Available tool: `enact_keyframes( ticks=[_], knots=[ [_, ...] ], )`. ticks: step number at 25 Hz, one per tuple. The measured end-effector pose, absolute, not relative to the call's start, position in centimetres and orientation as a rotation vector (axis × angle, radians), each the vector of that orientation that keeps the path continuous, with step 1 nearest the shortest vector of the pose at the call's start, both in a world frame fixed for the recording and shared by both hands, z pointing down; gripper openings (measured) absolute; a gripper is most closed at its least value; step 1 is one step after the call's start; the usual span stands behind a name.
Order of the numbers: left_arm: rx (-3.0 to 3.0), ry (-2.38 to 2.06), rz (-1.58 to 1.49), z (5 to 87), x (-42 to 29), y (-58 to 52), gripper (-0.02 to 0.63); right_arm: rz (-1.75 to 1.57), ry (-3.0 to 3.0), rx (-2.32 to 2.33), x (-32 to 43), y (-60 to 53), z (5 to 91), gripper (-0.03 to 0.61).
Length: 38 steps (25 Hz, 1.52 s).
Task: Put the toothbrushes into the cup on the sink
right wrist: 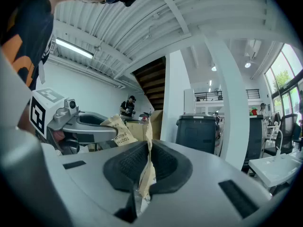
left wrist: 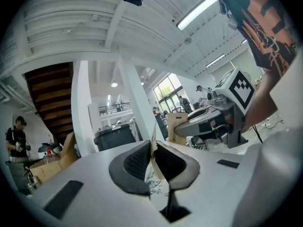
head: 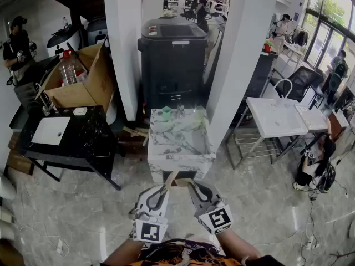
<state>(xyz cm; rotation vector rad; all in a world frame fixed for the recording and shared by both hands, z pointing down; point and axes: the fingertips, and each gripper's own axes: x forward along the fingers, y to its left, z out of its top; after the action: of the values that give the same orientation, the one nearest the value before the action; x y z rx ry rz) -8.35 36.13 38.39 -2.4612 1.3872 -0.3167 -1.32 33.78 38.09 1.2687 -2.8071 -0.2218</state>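
The left gripper (head: 166,186) and right gripper (head: 191,185) both clamp tight on the toothbrush packet (head: 178,183), seemingly to tear it open; the sink (head: 183,154) waits at twelve o'clock.

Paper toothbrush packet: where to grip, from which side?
I'd pinch an end edge, pads across its flat faces, coming in from that end. The toothbrush packet is thin paper; the left hand-held gripper and right hand-held gripper each hold one end so.

left gripper (head: 166,183) + right gripper (head: 190,184): gripping tan packet (head: 177,180) | marble sink (head: 180,162) ahead | apparently green cup (head: 166,113) at rear
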Motion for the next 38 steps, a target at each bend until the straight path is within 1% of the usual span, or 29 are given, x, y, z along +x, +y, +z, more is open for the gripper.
enact_keyframes(
  ticks=[16, 22, 28, 32, 38],
  knots=[
    [-2.494, 1.343, -0.284, 38.7, -11.9, 35.1, 0.054, -0.18, -2.753, 1.334, -4.0, 33.4, 38.6, 0.034],
    [-2.529, 1.315, -0.282, 39.2, -11.7, 32.9, 0.055, -0.165, -2.725, 1.366, -3.8, 32.1, 39.2, 0.034],
    [-2.543, 1.279, -0.309, 40.0, -9.2, 28.0, 0.055, -0.137, -2.712, 1.412, -0.8, 27.0, 40.1, 0.034],
    [-2.497, 1.266, -0.335, 39.1, -7.2, 23.5, 0.055, -0.129, -2.73, 1.373, 0.9, 22.3, 40.3, 0.034],
    [-2.471, 1.365, -0.343, 39.2, -4.7, 16.1, 0.055, -0.165, -2.803, 1.286, 2.8, 15.1, 39.1, 0.034]
  ],
)
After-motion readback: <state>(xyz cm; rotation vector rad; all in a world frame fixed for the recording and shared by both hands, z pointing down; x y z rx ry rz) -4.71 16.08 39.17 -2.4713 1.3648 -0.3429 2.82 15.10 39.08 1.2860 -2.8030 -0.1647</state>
